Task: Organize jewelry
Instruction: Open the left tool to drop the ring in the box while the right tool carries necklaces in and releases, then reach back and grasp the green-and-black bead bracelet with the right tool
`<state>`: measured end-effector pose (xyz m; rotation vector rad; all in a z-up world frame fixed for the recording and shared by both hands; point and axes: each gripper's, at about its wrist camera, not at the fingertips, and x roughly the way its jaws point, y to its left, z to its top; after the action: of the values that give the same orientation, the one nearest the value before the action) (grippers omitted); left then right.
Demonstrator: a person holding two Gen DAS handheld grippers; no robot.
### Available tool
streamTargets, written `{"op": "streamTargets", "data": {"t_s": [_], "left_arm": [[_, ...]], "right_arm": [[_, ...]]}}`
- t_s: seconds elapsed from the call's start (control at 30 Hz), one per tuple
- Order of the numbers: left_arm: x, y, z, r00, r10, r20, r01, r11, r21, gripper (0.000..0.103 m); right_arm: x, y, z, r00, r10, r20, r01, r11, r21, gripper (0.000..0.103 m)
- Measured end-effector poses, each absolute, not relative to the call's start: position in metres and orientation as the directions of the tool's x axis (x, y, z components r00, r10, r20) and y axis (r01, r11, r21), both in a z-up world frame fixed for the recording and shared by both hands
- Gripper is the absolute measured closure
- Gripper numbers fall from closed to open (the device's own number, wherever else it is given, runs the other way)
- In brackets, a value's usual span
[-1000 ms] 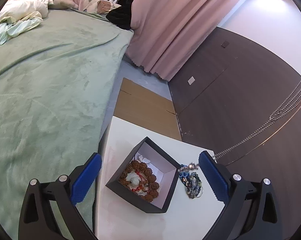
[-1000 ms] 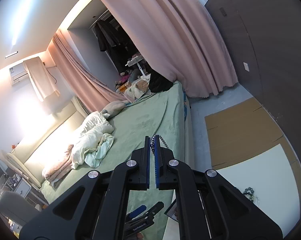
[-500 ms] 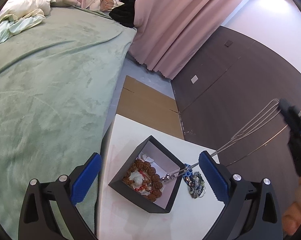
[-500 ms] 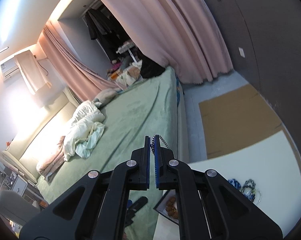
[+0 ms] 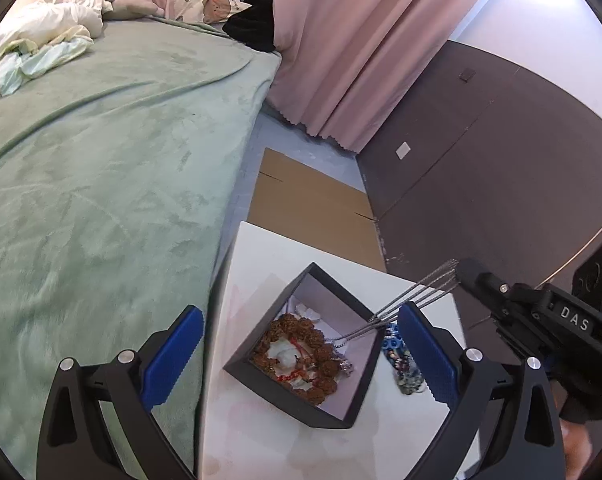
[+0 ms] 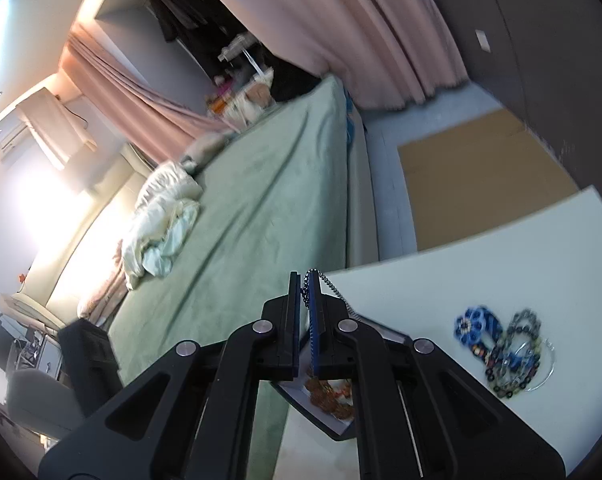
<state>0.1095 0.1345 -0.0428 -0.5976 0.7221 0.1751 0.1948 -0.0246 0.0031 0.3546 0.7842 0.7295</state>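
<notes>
A black open box (image 5: 301,352) with a pale lining sits on the white table (image 5: 261,264). It holds a brown bead bracelet (image 5: 301,344). My right gripper (image 6: 305,284) is shut on a silver chain necklace (image 5: 413,300); the chain slants down from it into the box, its lower end lying inside. The right gripper also shows in the left wrist view (image 5: 461,270), above the box's right side. My left gripper (image 5: 297,356) is open and empty, its blue pads either side of the box. Blue and grey bead bracelets (image 6: 501,352) lie on the table right of the box.
A bed with a green blanket (image 5: 101,160) runs along the table's left edge. Flat cardboard (image 5: 309,204) lies on the floor beyond the table. Pink curtains (image 5: 361,40) and a dark wall panel (image 5: 481,160) stand behind.
My right gripper has come down and left toward the box, lowering the chain; its lower end has moved from beside the box into it. The left gripper stayed open over the box.
</notes>
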Motion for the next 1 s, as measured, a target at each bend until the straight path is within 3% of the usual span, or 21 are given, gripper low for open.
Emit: {"op": "streamTargets", "data": {"t_s": [0.07, 0.13, 0.17, 0.2, 0.4, 0.83, 1.0], "left_arm": [[0.111, 0.133, -0.045, 0.734, -0.037, -0.678, -0.358, 0.827, -0.434, 0.009], [0.113, 0.131, -0.047, 0.733, -0.042, -0.679, -0.359, 0.824, -0.438, 0.009], [0.113, 0.129, -0.048, 0.732, -0.042, -0.68, -0.358, 0.826, -0.436, 0.009], [0.114, 0.126, -0.048, 0.73, -0.041, -0.682, -0.356, 0.829, -0.431, 0.009], [0.12, 0.102, -0.049, 0.723, -0.051, -0.689, -0.312, 0.865, -0.392, 0.009], [0.13, 0.044, -0.048, 0.75, -0.003, -0.661, -0.233, 0.935, -0.269, 0.009], [0.137, 0.025, -0.05, 0.756, 0.014, -0.654, -0.224, 0.945, -0.239, 0.014]], "right_arm": [[0.2, -0.021, -0.002, 0.444, 0.712, -0.544, -0.453, 0.702, 0.55, 0.094], [0.201, -0.023, -0.002, 0.443, 0.707, -0.552, -0.464, 0.707, 0.533, 0.065], [0.202, -0.025, -0.004, 0.447, 0.701, -0.556, -0.456, 0.713, 0.533, 0.046], [0.202, -0.031, -0.005, 0.454, 0.701, -0.55, -0.448, 0.713, 0.539, 0.043], [0.204, -0.071, -0.012, 0.476, 0.68, -0.557, -0.401, 0.732, 0.551, 0.043], [0.227, -0.138, -0.05, 0.43, 0.581, -0.691, -0.254, 0.812, 0.525, 0.041], [0.239, -0.151, -0.076, 0.389, 0.548, -0.741, -0.201, 0.835, 0.512, 0.042]]}}
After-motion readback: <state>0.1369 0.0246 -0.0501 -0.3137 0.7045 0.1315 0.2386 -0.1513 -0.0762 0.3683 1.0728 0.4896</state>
